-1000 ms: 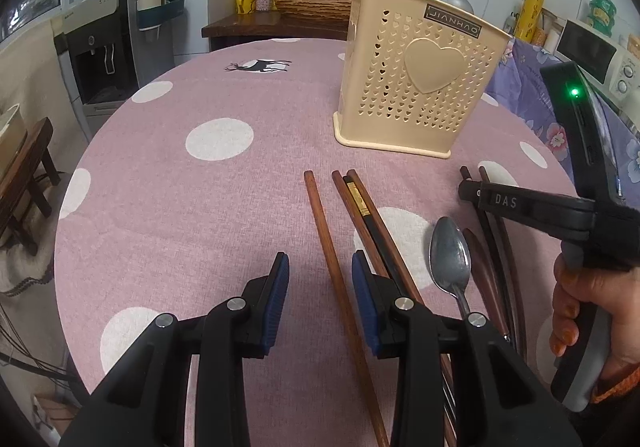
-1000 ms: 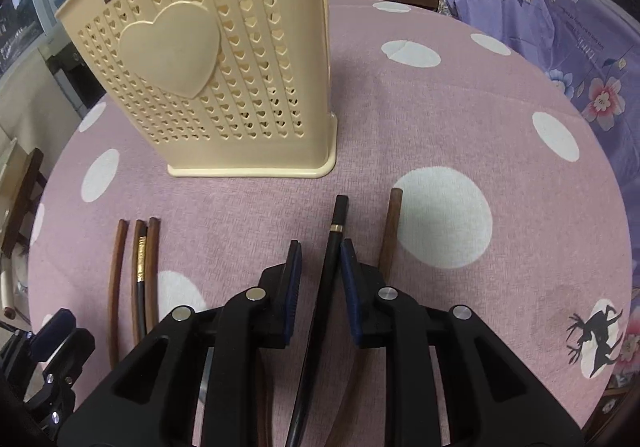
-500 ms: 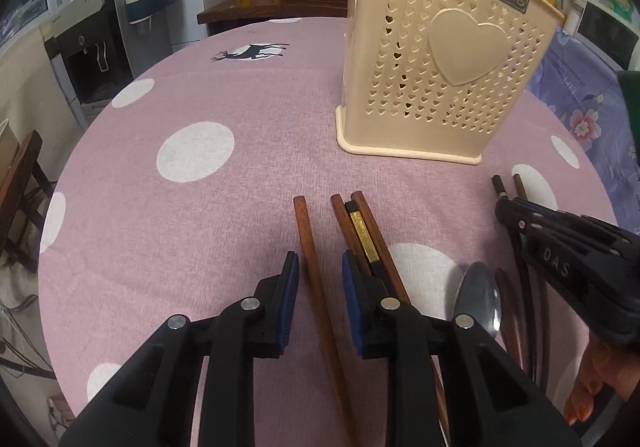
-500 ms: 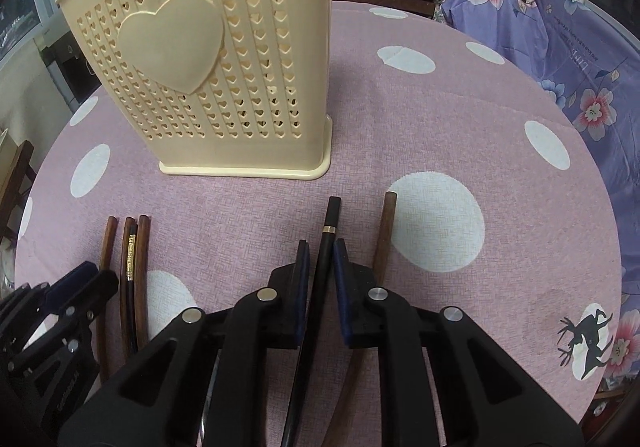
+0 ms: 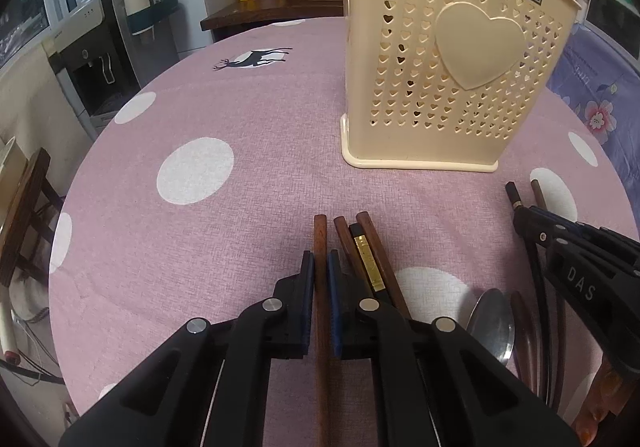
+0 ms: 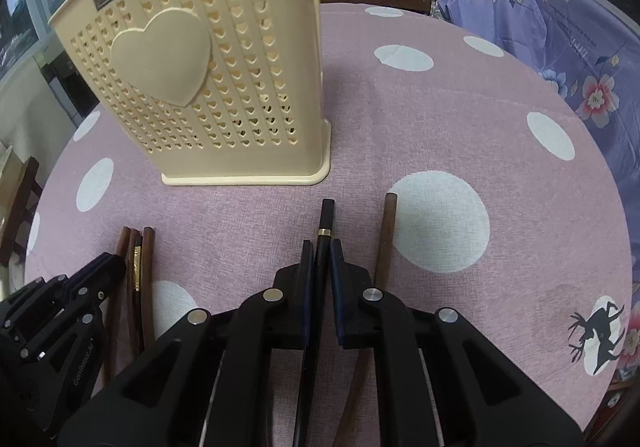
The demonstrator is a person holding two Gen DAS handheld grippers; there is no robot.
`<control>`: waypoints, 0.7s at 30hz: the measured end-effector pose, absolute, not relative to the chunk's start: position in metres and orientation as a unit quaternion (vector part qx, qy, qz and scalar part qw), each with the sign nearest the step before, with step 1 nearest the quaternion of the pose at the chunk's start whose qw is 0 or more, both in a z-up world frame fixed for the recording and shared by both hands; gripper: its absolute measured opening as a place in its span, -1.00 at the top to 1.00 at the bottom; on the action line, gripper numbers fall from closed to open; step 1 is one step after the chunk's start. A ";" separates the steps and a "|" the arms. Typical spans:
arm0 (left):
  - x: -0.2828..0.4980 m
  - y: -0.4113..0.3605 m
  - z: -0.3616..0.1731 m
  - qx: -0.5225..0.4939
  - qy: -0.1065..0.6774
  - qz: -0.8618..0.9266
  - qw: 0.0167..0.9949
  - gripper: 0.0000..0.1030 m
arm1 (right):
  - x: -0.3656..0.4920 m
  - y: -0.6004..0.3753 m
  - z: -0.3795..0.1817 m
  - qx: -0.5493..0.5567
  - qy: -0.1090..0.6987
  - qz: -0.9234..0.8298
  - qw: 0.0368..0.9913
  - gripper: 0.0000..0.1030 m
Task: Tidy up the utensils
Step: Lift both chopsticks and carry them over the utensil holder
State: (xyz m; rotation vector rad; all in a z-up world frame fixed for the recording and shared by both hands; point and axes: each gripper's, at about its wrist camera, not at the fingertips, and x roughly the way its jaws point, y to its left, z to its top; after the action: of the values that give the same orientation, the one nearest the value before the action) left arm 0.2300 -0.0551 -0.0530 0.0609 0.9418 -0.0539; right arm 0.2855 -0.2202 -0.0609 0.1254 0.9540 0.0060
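Left wrist view. The left gripper has just been closing and now clamps a brown wooden chopstick between its blue pads; the chopstick lies flat on the pink polka-dot tablecloth, its blunt end pointing toward the cream utensil holder. The holder stands upright, beyond and to the right of the gripper, well apart from the chopstick's end. Just right of the clamped chopstick, nearer than the holder, lie three more sticks touching one another: two brown chopsticks flanking a black chopstick with a gold band. Farther right, a metal spoon rests bowl-up. The right gripper enters from the right edge, in front of the holder's right corner.

Right wrist view. The right gripper has likewise just been closing; its pads press on a black chopstick with a gold ring, whose end points at the holder's near right corner and stops short of its base. Right of it, apart, lies a single brown chopstick on a white dot. Below the holder's left corner lies the three-stick bundle, with the left gripper at its left side.
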 end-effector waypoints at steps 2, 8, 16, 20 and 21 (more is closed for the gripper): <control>0.230 -0.055 -0.053 0.023 0.454 -0.030 0.890 0.84 | 0.286 -0.223 -0.061 0.074 0.459 0.010 0.885 0.82; 0.228 -0.053 -0.042 0.005 0.440 -0.037 0.897 0.84 | 0.284 -0.238 -0.057 0.139 0.450 0.043 0.881 0.83; 0.205 -0.034 0.012 -0.047 0.373 -0.069 0.924 0.84 | 0.259 -0.255 -0.008 0.186 0.382 0.111 0.898 0.84; 0.185 -0.025 0.048 -0.057 0.326 -0.087 0.940 0.84 | 0.233 -0.262 0.028 0.180 0.333 0.148 0.914 0.84; 0.179 -0.023 0.058 -0.059 0.313 -0.091 0.944 0.84 | 0.227 -0.265 0.035 0.180 0.324 0.158 0.915 0.84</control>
State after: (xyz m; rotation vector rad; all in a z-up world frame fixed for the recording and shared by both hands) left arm 0.1791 -0.0225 0.0577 -0.1212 0.6381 -0.1852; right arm 0.2266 -0.2649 0.0351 0.3711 0.6661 0.3242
